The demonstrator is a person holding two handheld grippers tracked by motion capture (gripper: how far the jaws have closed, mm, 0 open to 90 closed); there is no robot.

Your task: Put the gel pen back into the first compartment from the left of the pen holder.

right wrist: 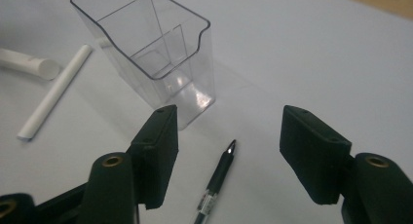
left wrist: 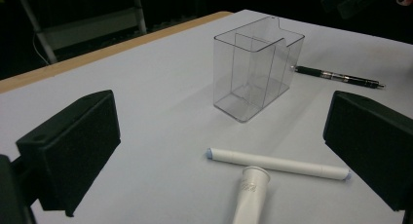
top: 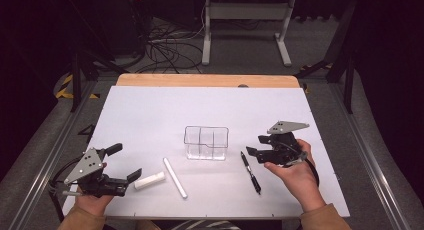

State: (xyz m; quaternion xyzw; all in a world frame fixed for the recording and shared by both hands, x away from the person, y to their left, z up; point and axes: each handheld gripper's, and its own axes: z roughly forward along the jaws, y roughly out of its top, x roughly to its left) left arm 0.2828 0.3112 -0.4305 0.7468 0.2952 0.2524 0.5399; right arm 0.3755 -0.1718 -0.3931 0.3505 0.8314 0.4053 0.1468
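Closing your right gripper (right wrist: 226, 151), its jaws spread astride the pen (right wrist: 216, 182) lying on the worktop (top: 150, 110) beside the organizer (top: 206, 142), risks rolling it away if one pad touches first.

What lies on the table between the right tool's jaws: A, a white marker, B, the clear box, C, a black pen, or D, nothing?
C: in the right gripper view the black pen lies on the table between the open jaws of the right tool, untouched.
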